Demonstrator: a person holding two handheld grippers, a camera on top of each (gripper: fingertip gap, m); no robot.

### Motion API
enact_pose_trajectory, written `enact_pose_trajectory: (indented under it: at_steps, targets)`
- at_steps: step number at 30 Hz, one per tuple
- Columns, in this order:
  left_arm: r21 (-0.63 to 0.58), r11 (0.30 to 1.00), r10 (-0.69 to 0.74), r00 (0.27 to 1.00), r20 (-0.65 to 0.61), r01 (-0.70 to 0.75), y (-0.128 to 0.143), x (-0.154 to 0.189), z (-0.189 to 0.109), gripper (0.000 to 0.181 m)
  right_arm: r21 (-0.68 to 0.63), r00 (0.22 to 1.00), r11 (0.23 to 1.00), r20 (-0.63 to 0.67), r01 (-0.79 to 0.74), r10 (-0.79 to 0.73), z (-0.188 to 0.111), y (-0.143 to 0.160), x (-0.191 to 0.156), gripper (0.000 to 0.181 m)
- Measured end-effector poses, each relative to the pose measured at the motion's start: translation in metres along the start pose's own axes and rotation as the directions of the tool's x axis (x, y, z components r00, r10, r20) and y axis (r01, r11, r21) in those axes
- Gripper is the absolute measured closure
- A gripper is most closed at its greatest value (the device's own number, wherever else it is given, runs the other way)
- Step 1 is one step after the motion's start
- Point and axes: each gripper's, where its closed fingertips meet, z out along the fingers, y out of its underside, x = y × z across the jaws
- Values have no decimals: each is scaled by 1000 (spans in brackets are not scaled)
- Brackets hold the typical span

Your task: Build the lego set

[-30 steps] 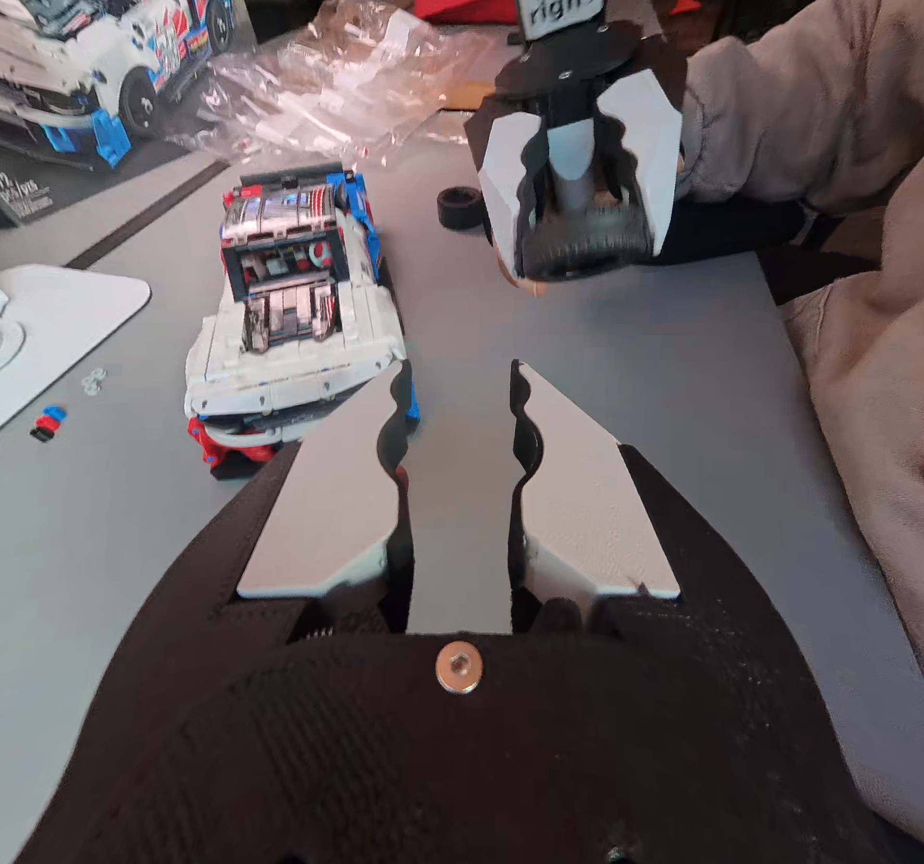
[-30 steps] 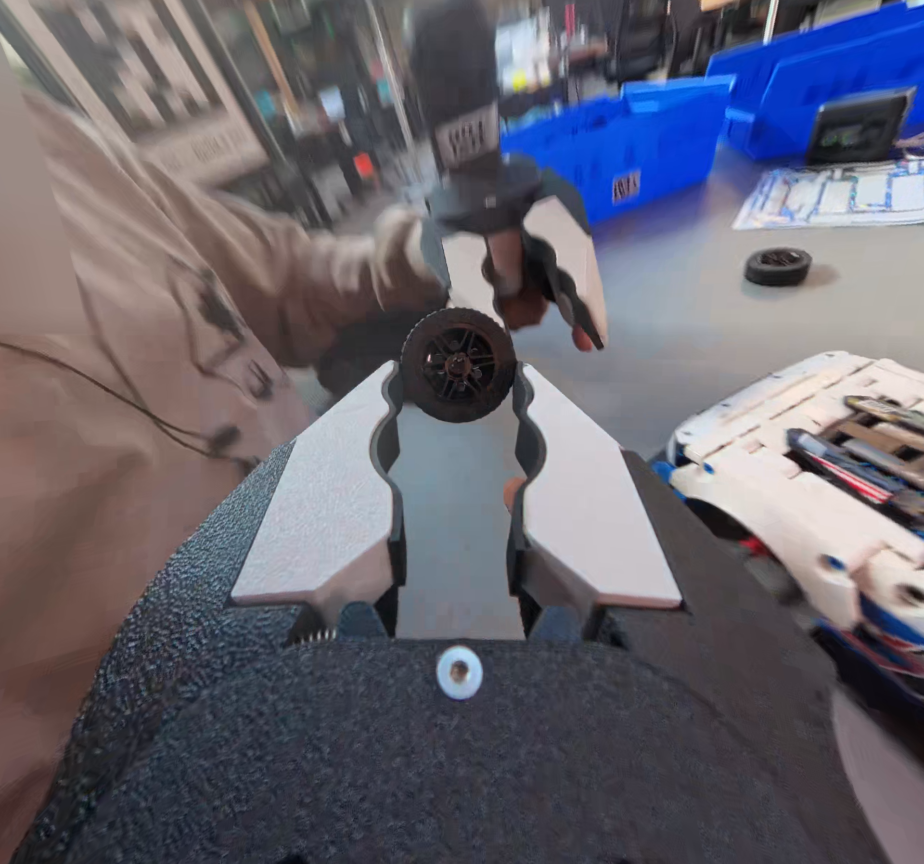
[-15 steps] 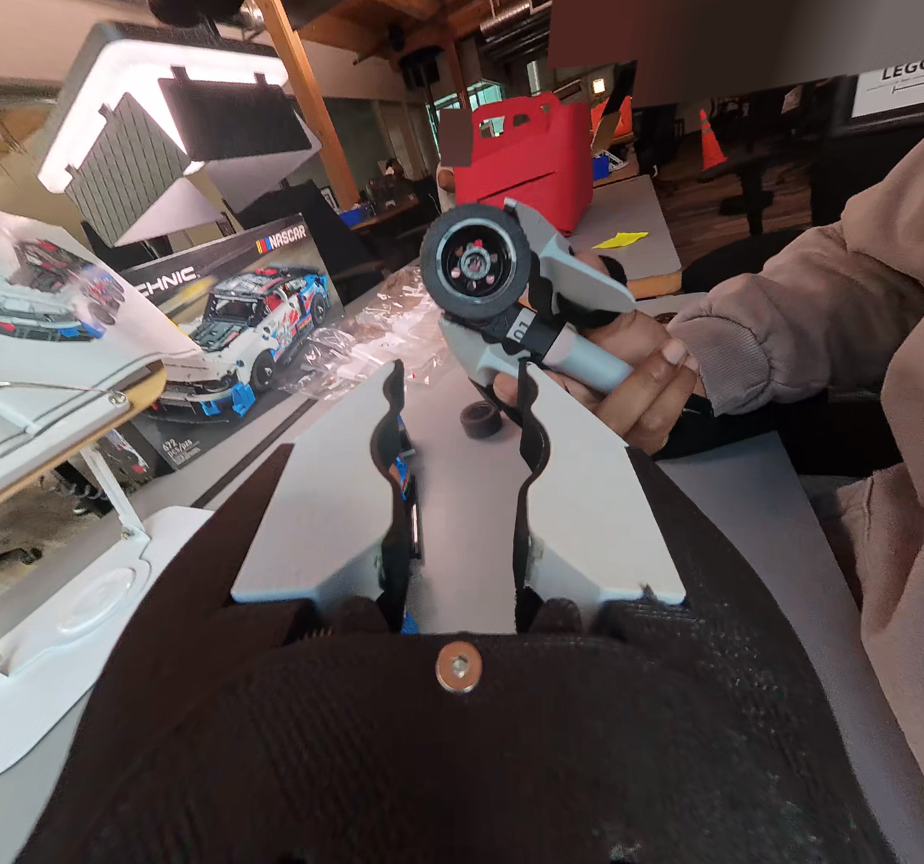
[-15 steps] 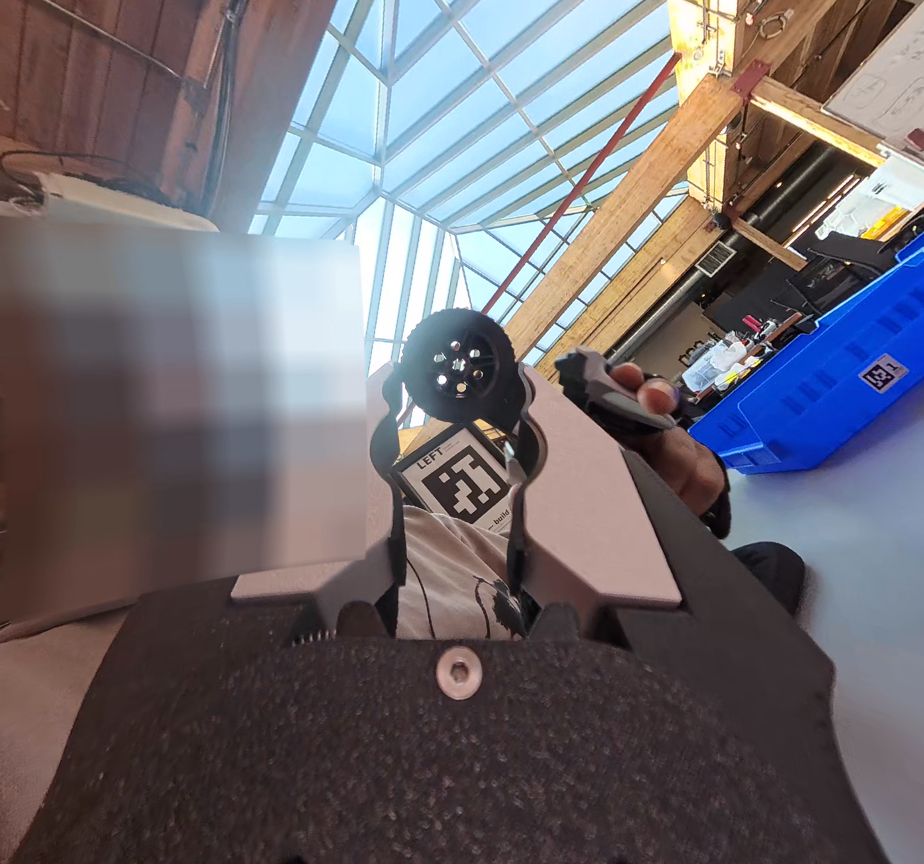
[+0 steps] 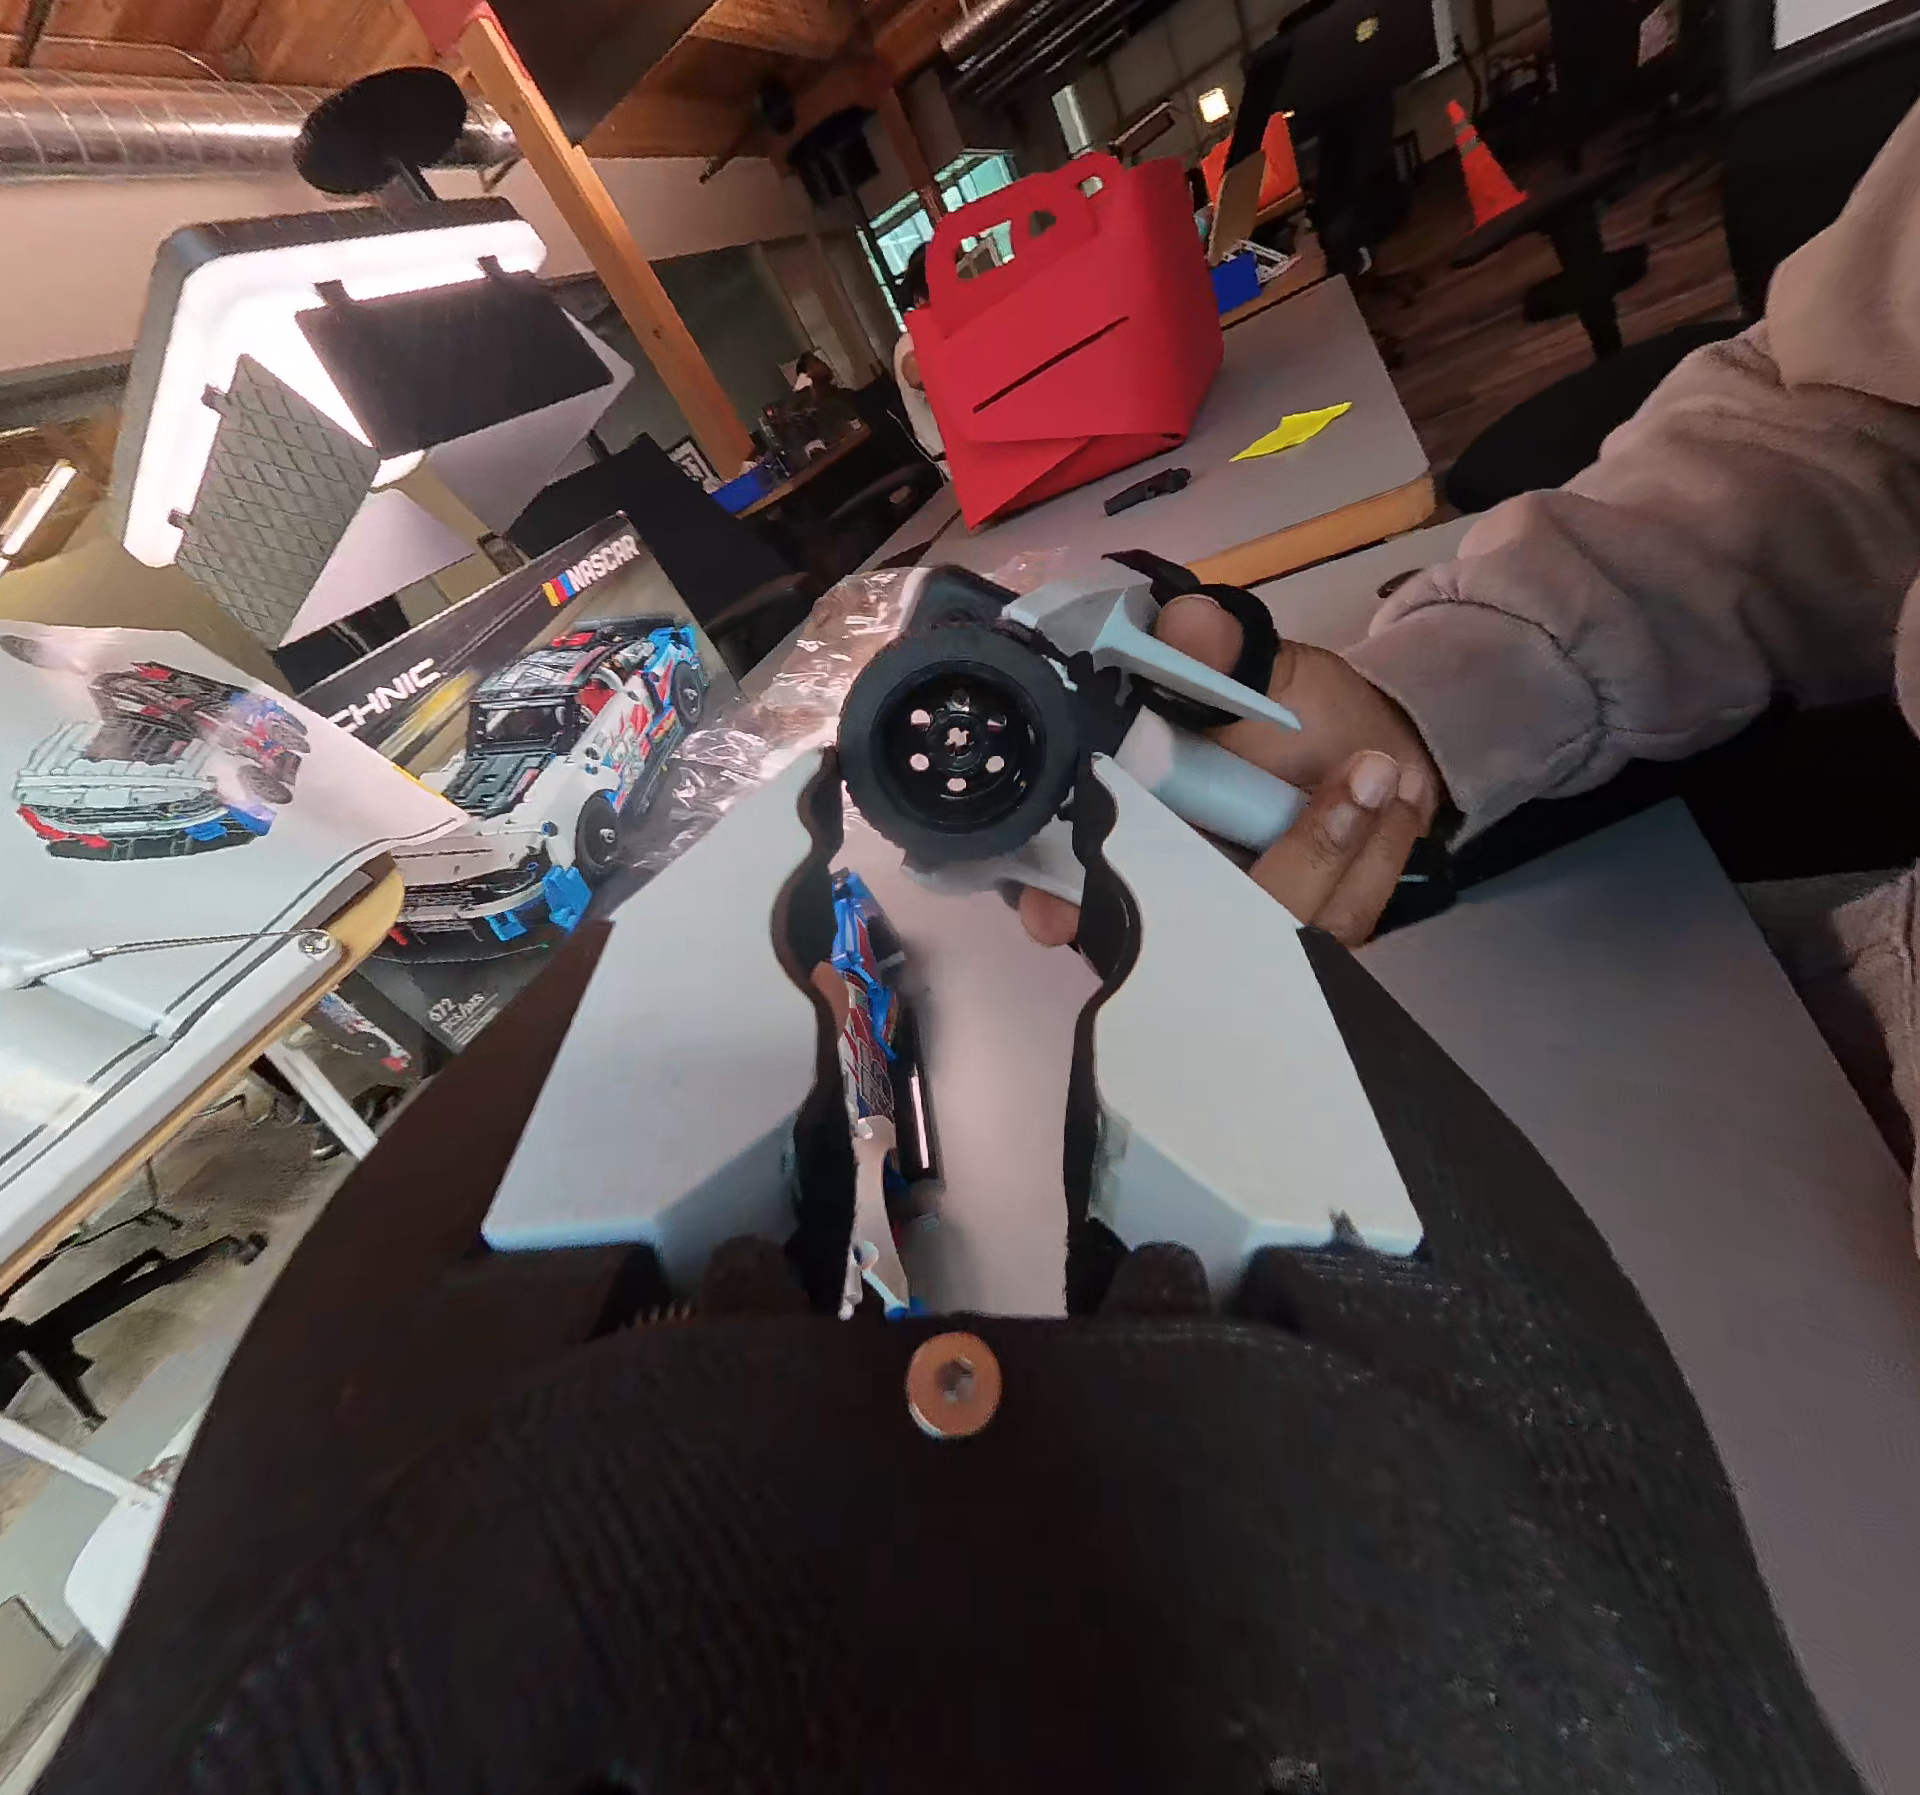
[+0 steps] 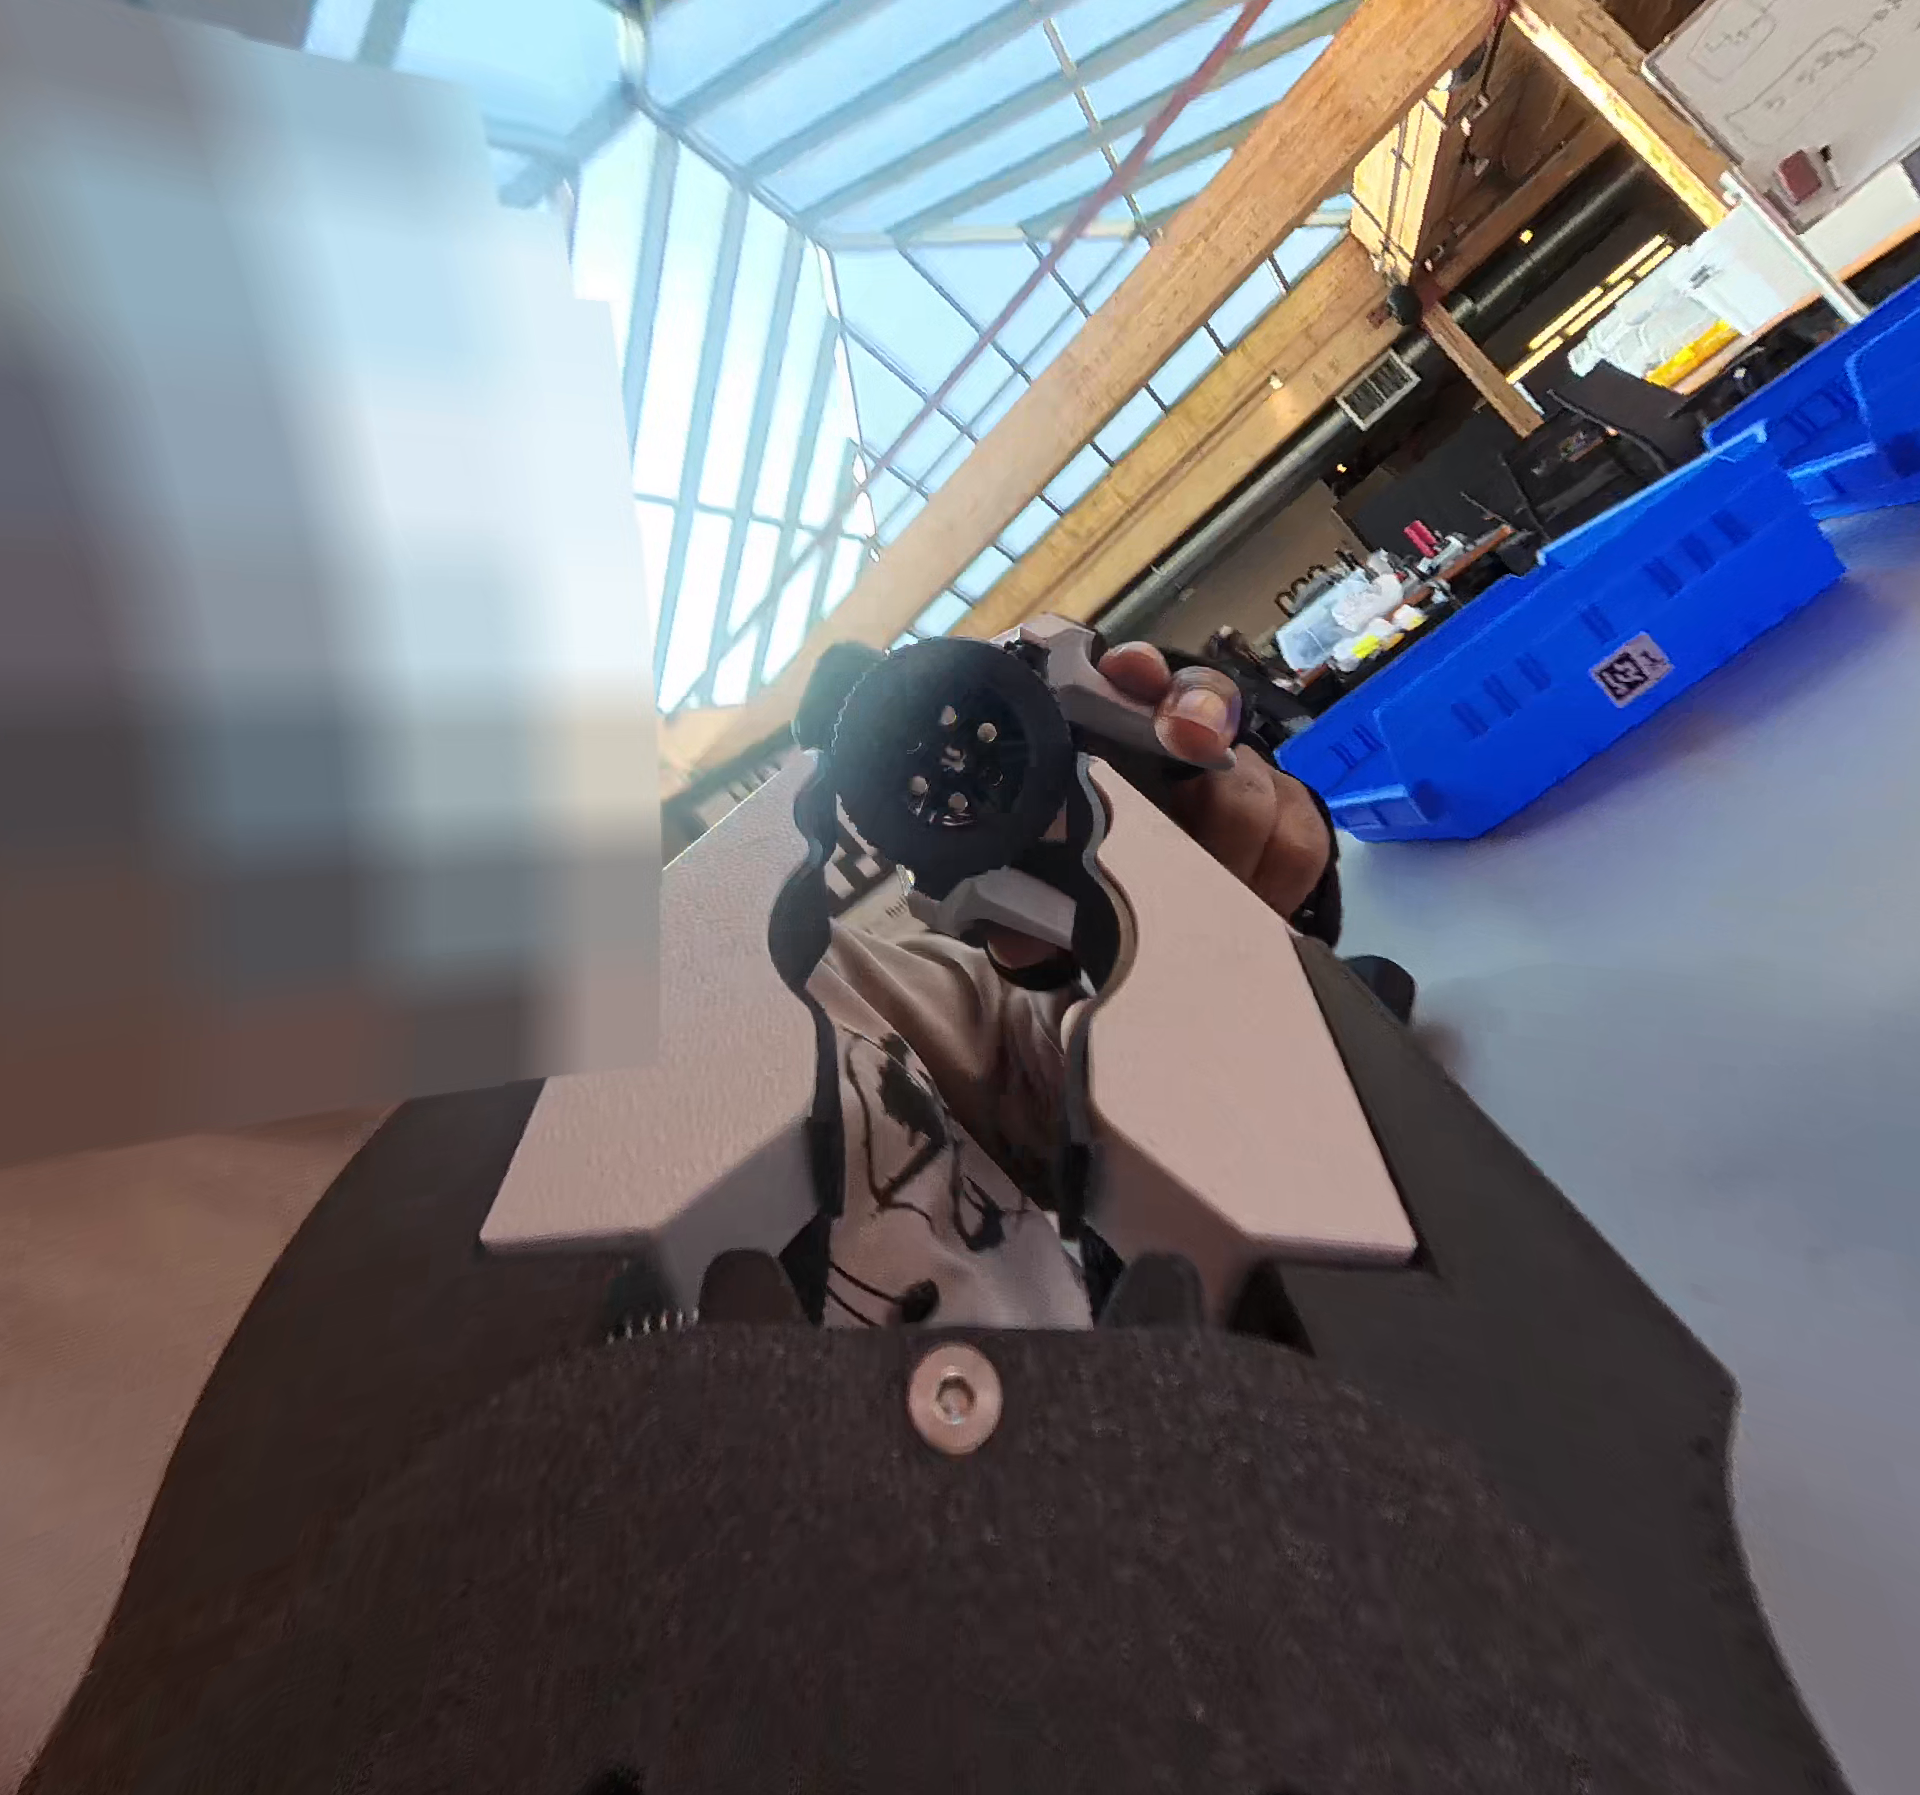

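The right gripper [image 6: 951,789] is pinching the black wheel [image 6: 951,769] aloft between the left gripper [image 5: 951,810]'s parted, empty tips — seemingly a handover — the car [image 5: 868,1018] lying below

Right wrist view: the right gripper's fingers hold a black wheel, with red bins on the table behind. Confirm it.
Wrong in one respect: the bins are blue, not red, as the right wrist view shows. The fingers of the right gripper do hold the black wheel, with the bins on the table behind.
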Motion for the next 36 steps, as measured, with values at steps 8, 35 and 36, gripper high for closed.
enact_pose_trajectory:
  at_steps: [8,35,36]
  targets:
    - [-59,998,1,965,-263,-17,30,28,-14,140,-422,936,872,-129,247,-328,-13,37,16,133]
    - [-331,866,-381,923,51,375,128,-52,-24,111,-749,434,561,-399,354,-807,-89,11,103,138]
    - [-370,842,-383,918,103,393,144,-65,-30,107,-772,373,536,-413,340,-831,-97,10,112,138]
